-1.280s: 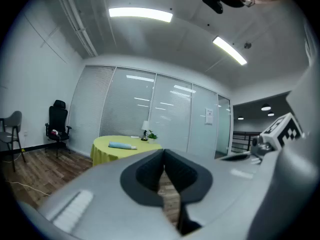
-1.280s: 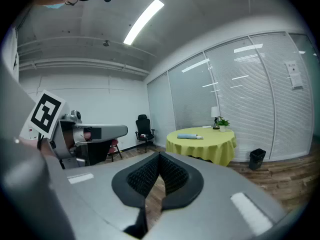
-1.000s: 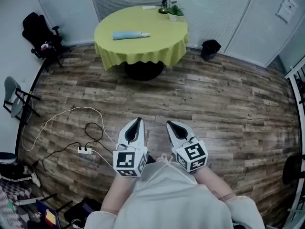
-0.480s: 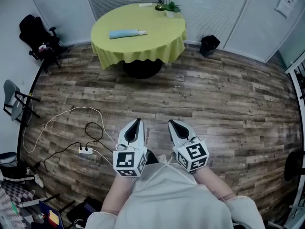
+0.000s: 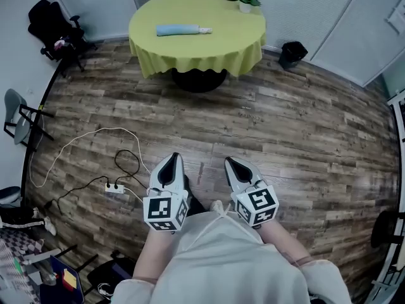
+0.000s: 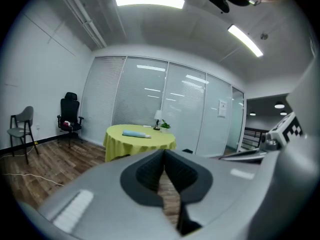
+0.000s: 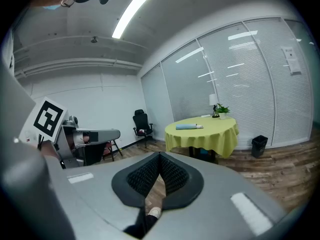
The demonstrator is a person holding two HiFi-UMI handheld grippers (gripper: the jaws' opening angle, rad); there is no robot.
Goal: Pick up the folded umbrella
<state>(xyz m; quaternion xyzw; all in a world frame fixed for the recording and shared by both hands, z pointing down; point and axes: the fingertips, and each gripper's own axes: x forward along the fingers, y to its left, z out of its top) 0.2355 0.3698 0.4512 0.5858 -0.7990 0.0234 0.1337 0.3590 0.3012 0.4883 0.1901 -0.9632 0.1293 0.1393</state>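
On the yellow table (image 5: 218,43) — folded umbrella (image 5: 183,30), well apart from left claw (image 5: 173,159) and right claw (image 5: 230,164), both pressed together.

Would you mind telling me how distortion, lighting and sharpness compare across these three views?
Head view: even light, wide-angle bending of the floor planks, umbrella sharp. Left gripper view: fisheye with dark corners, ceiling light blown out, left gripper soft up close. Right gripper view: same fisheye and dark corners, far table small but clear.
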